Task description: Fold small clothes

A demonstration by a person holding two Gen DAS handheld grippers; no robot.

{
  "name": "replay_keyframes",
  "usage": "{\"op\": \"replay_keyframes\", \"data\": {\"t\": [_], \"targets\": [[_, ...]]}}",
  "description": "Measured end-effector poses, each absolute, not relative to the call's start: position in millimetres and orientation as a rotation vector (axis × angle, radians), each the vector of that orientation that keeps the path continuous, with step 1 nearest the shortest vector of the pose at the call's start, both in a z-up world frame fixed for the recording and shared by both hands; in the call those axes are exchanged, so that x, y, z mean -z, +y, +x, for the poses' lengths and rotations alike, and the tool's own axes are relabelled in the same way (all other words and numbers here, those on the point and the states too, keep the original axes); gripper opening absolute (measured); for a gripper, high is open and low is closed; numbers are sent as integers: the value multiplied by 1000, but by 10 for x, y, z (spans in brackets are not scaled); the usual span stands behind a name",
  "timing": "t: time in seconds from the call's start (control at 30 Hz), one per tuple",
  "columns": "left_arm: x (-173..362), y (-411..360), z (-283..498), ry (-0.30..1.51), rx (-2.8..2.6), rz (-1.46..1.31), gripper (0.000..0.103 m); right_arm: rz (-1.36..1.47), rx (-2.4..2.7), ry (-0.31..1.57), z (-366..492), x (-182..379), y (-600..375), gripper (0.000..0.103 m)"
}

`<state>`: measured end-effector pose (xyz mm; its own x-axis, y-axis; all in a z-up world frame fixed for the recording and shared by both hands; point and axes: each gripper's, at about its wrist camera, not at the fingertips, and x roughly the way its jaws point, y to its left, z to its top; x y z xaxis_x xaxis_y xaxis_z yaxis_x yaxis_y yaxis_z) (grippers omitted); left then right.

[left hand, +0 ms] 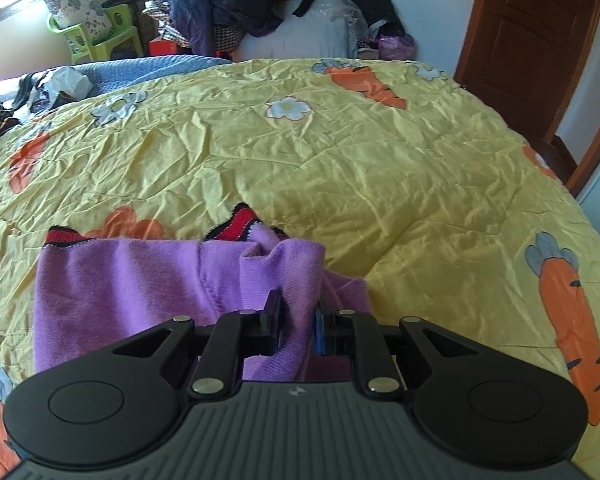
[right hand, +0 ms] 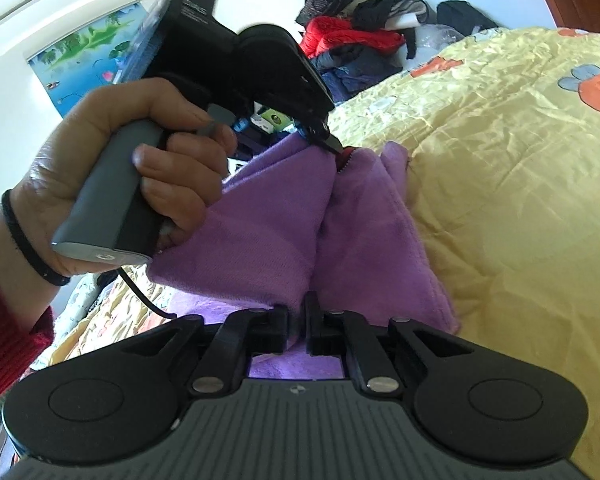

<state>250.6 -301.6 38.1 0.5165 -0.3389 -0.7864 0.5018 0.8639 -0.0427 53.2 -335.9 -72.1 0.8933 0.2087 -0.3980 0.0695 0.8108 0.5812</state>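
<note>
While the purple garment [left hand: 140,292] lies bunched on the yellow carrot-print quilt [left hand: 340,168], the left gripper [left hand: 296,316] is nearly closed, pinching a fold of it, red-and-black trim showing at the far edge. Right gripper [right hand: 296,320] has jaws almost together with purple cloth between them; the left hand [right hand: 112,184] holding its gripper's handle is visible there.

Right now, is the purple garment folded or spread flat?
Neither: the purple garment is bunched and partly lifted, pinched by both the left gripper and right gripper.
</note>
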Motion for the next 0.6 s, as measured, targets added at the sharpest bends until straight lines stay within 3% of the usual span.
{"op": "replay_keyframes", "data": {"t": [0.17, 0.47, 0.6], "targets": [[-466, -2985, 2498, 901, 570, 135, 16, 642, -82, 484, 524, 745, -3382, 24], [-597, -2906, 2434, 869, 612, 90, 16, 645, -61, 498, 503, 771, -3439, 24], [-583, -2770, 2356, 828, 587, 146, 16, 655, -64, 491, 488, 762, -3466, 34]]}}
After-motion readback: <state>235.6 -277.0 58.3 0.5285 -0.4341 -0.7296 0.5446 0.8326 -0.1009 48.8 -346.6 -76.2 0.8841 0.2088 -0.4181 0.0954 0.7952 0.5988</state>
